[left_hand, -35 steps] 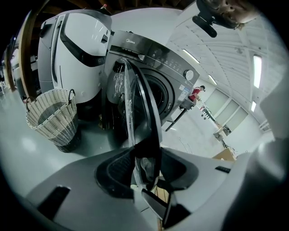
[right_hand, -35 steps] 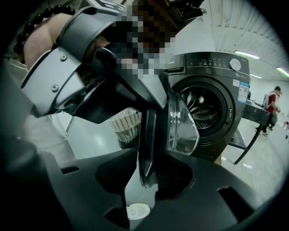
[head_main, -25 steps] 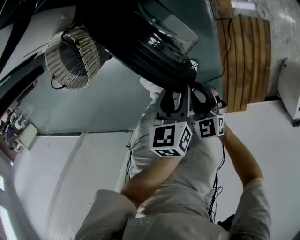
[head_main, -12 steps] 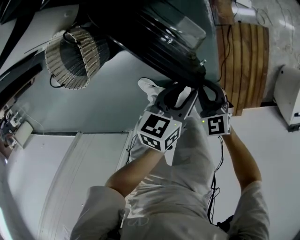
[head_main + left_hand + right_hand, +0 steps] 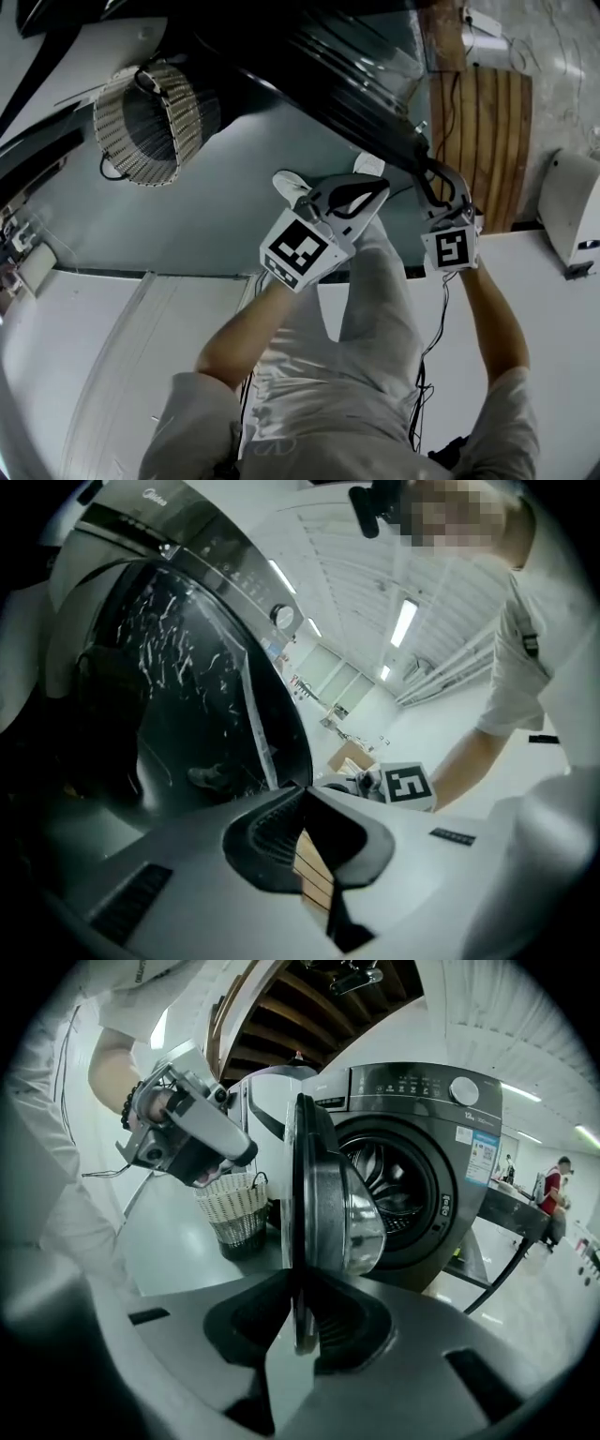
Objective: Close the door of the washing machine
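In the head view, looks steeply down from above on the round black glass-windowed washing-machine door (image 5: pixel 347 75) and pale woven wicker basket (image 5: pixel 150 117). In the right gripper view, faces the door's edge (image 5: pixel 302 1194) up close, basket (image 5: pixel 230 1206) behind. In the left gripper view, looks across its glass (image 5: pixel 187 696) from very near.

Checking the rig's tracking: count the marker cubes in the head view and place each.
2. One marker cube on the left gripper, mid-picture; the other on the right gripper, whose jaws have just been closing on the door's edge. None seems hidden.
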